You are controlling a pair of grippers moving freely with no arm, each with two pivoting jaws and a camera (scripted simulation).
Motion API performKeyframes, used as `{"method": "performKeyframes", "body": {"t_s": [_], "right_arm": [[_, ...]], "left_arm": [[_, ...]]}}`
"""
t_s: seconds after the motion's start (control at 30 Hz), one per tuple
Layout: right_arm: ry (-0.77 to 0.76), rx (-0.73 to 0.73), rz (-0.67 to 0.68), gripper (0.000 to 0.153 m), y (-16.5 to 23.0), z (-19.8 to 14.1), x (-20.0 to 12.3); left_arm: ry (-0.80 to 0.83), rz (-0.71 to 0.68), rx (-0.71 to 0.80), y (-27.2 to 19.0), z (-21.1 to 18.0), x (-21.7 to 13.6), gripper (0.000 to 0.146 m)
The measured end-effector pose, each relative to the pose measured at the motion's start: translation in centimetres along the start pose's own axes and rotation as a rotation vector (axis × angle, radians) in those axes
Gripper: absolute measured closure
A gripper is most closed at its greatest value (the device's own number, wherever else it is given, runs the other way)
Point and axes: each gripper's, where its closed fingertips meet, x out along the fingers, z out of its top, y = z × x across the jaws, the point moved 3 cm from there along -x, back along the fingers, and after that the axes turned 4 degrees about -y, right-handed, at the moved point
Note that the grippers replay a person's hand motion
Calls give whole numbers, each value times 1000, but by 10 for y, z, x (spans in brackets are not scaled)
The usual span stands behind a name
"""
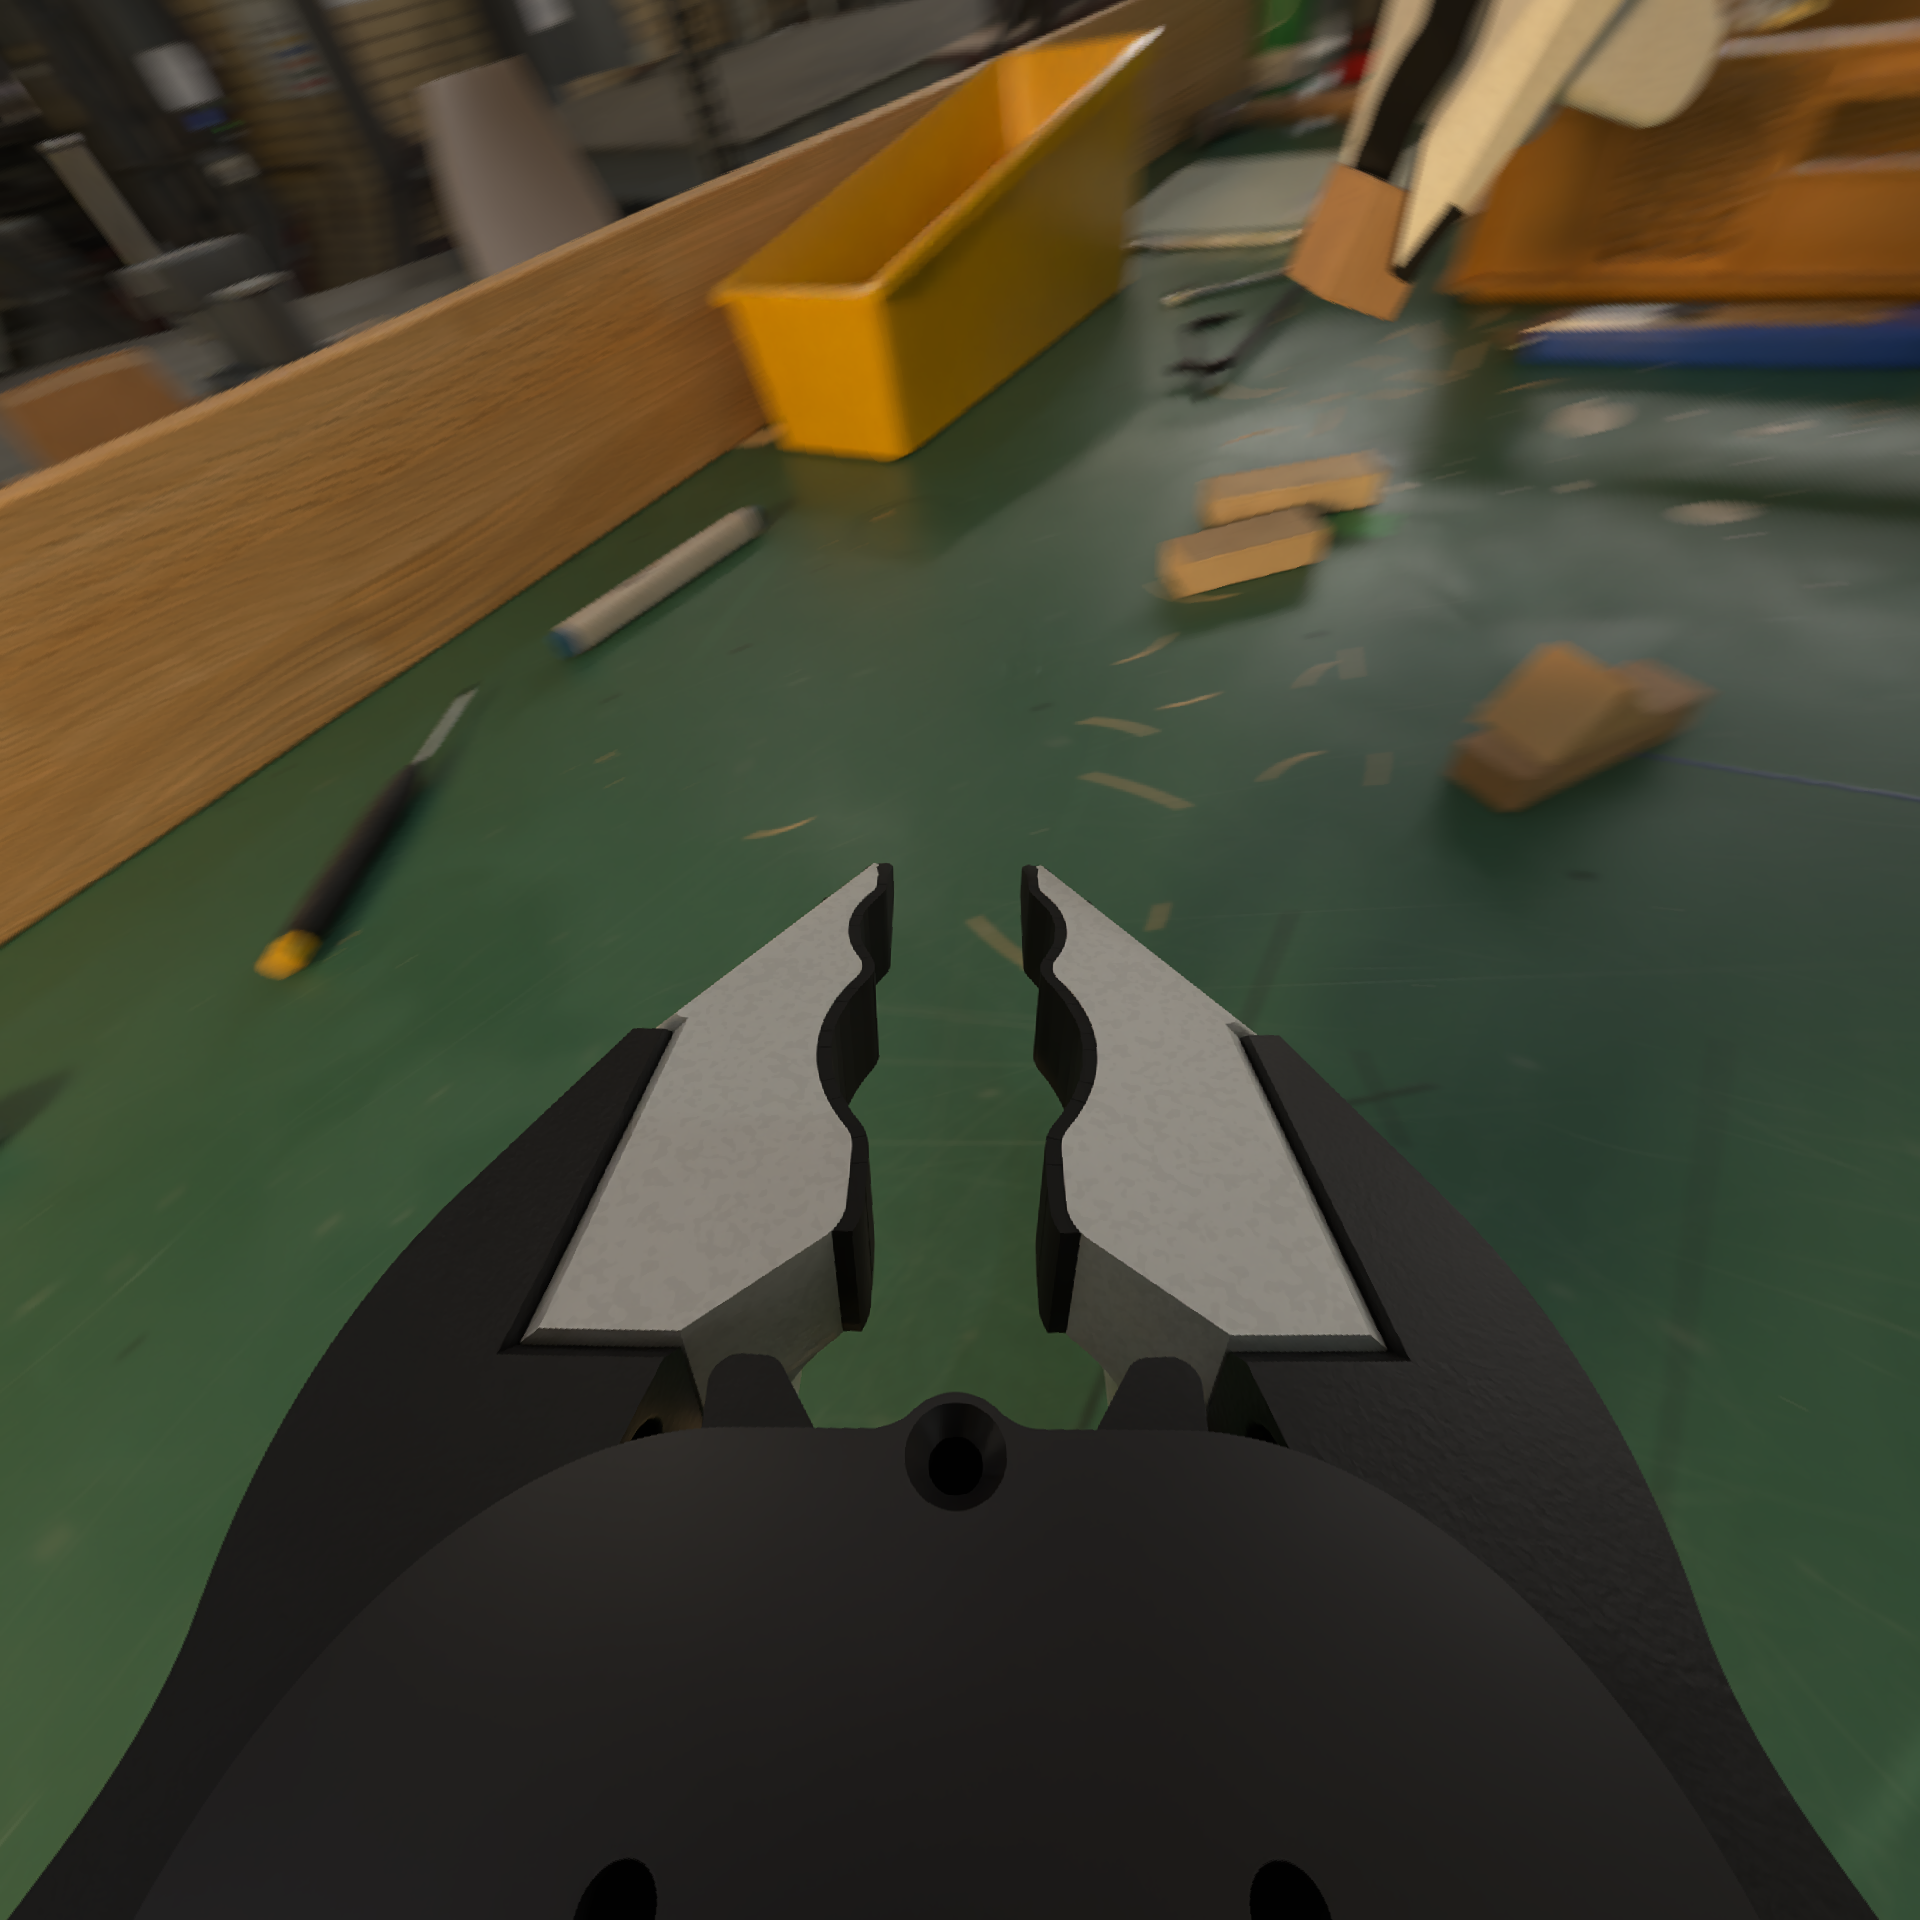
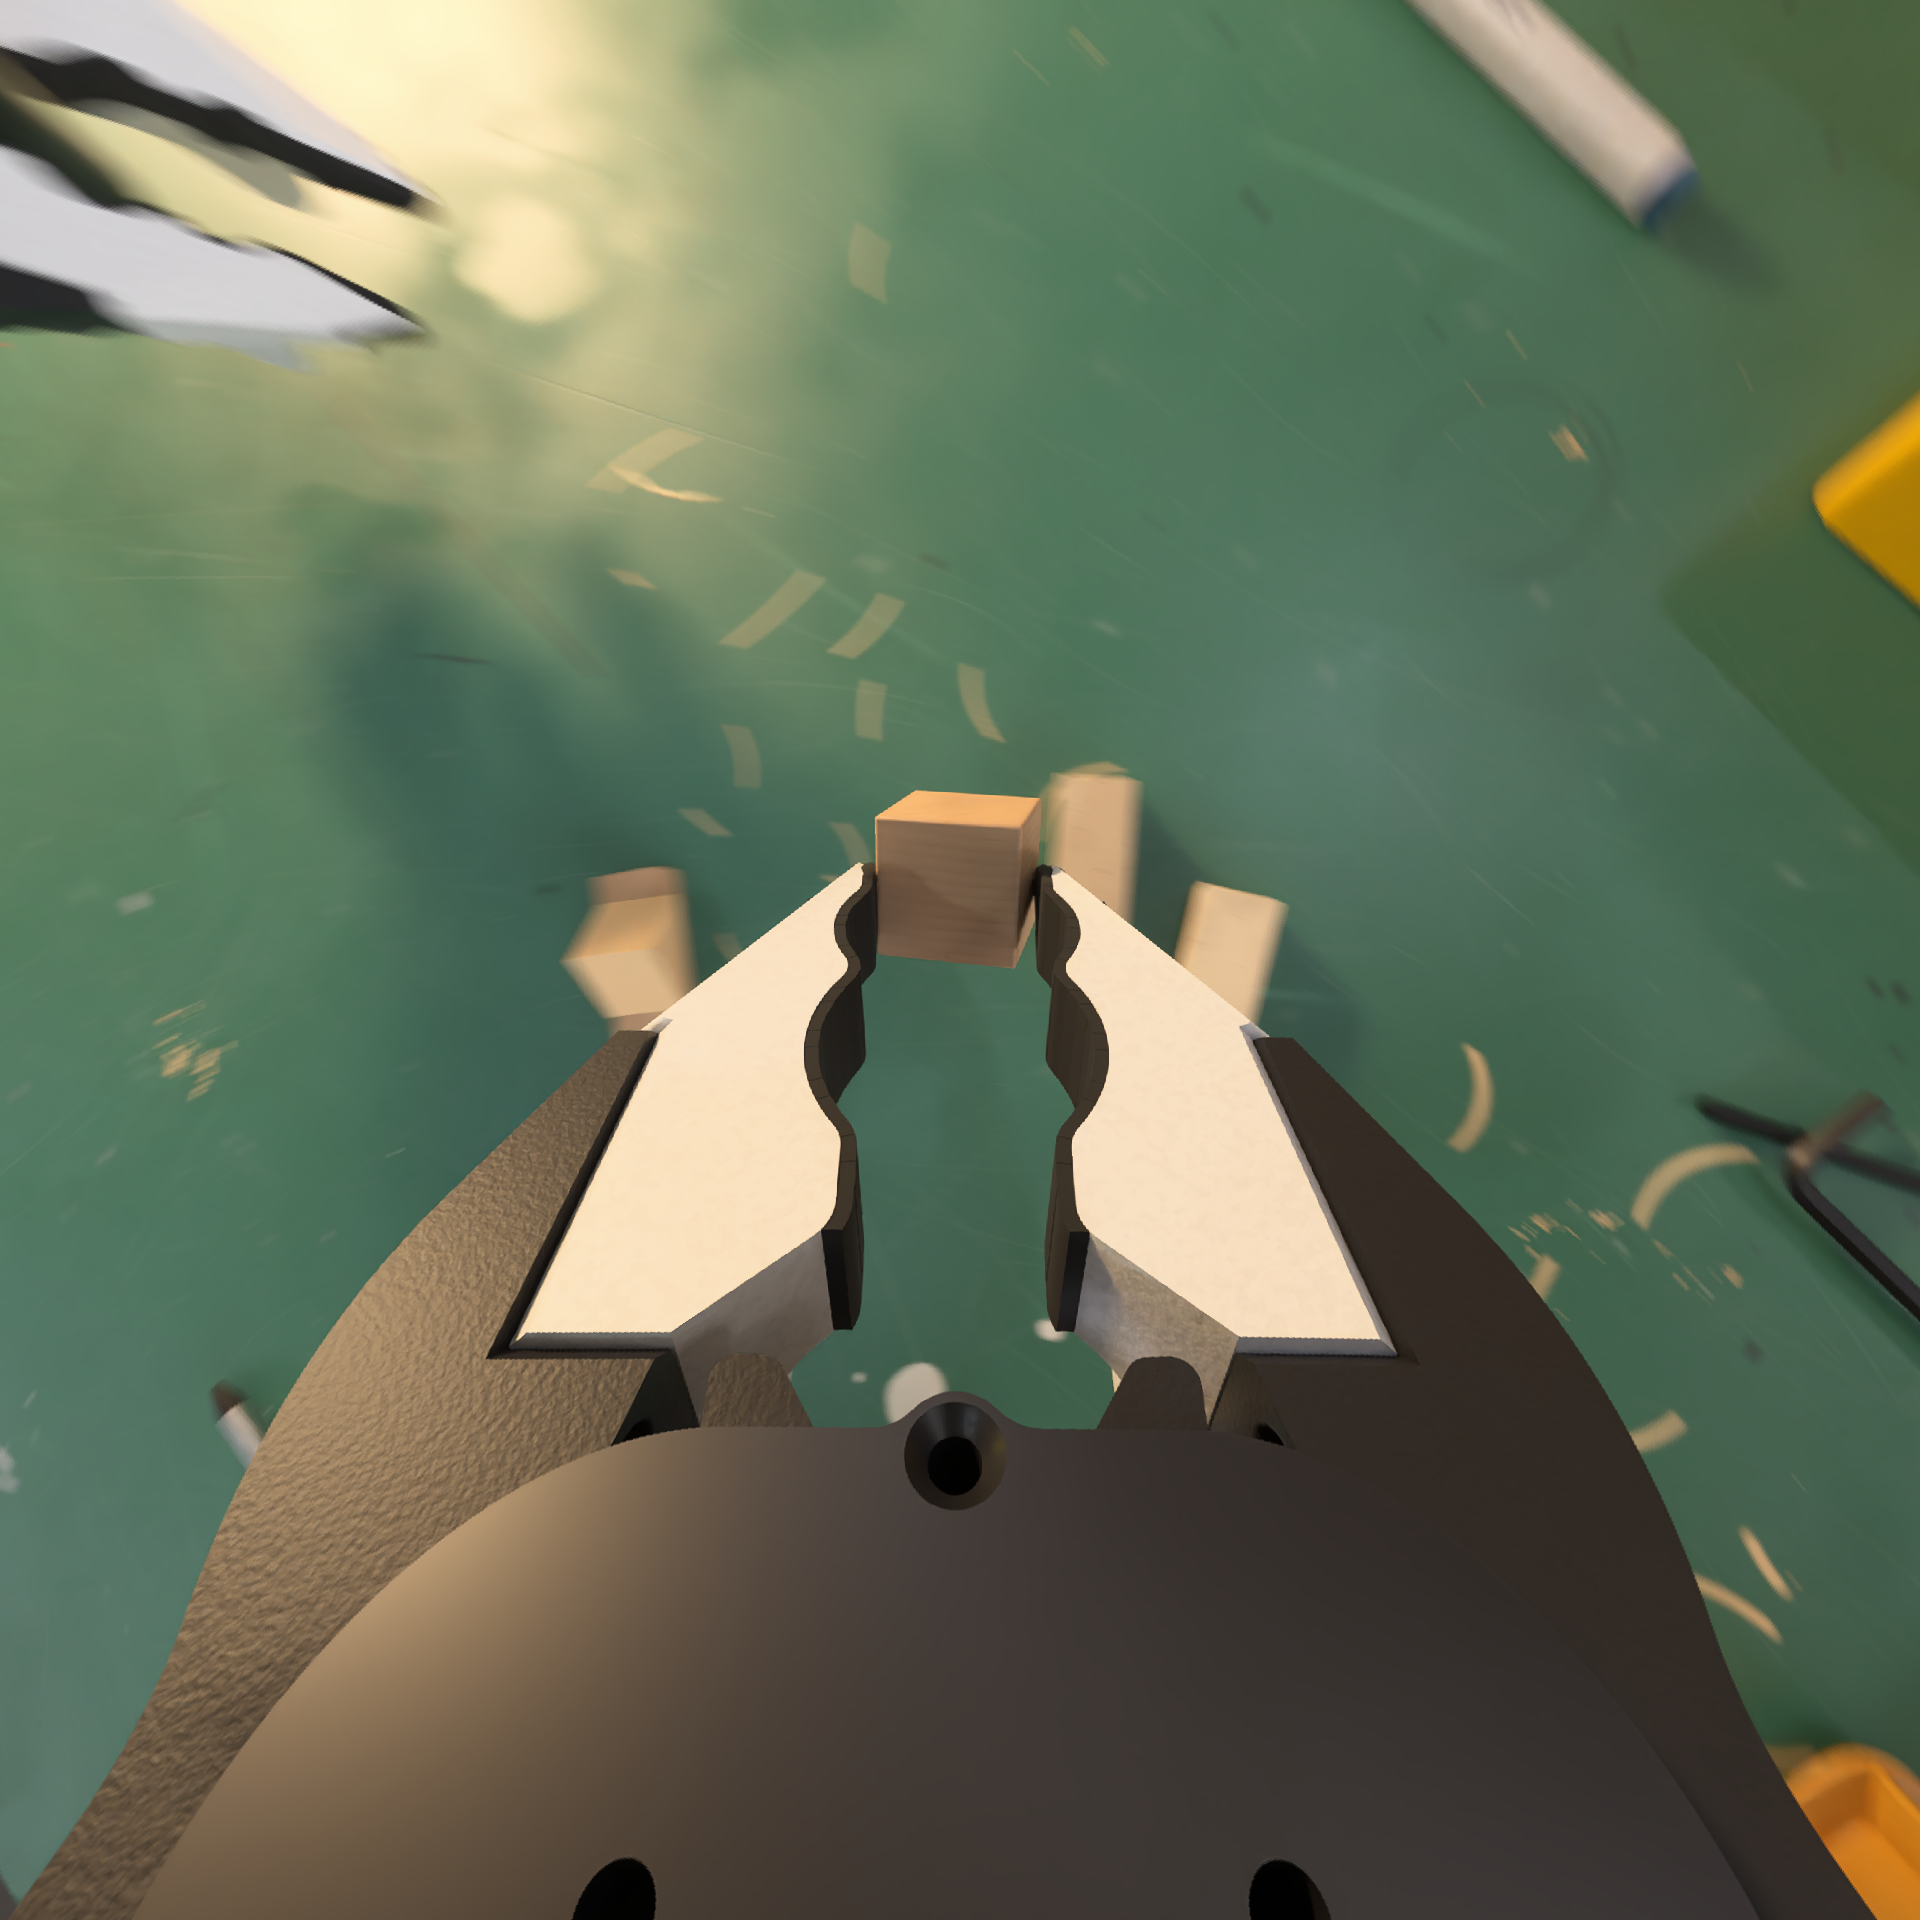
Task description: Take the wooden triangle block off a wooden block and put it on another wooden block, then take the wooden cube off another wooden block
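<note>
My right gripper (image 2: 956, 883) is shut on the wooden cube (image 2: 956, 878) and holds it high above the green mat. The left wrist view shows that gripper (image 1: 1374, 220) with the cube (image 1: 1340, 255) at the top right, in the air. Two flat wooden blocks (image 1: 1294, 483) (image 1: 1242, 551) lie side by side on the mat below it. A wedge-shaped wooden triangle block (image 1: 1558, 717) rests on another block to the right. My left gripper (image 1: 956, 883) is open and empty, low over the mat, well short of the blocks.
A yellow bin (image 1: 935, 239) stands against a long wooden plank (image 1: 364, 520) at the left. A white marker (image 1: 655, 577) and a black-handled knife (image 1: 364, 831) lie near the plank. Wood shavings are scattered on the green mat (image 1: 1039, 675). A black metal tool (image 2: 1849, 1195) lies at the right.
</note>
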Motion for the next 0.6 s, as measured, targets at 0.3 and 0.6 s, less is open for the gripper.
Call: {"method": "performKeyframes", "body": {"t_s": [0.3,0.6], "right_arm": [[-6,-238,270,123,132,-47,30],[-107,-203,247,123,159,-24,98]], "left_arm": [[19,-499,128,-86,3,3,105],[66,-431,100,-75,-11,-25,105]]}}
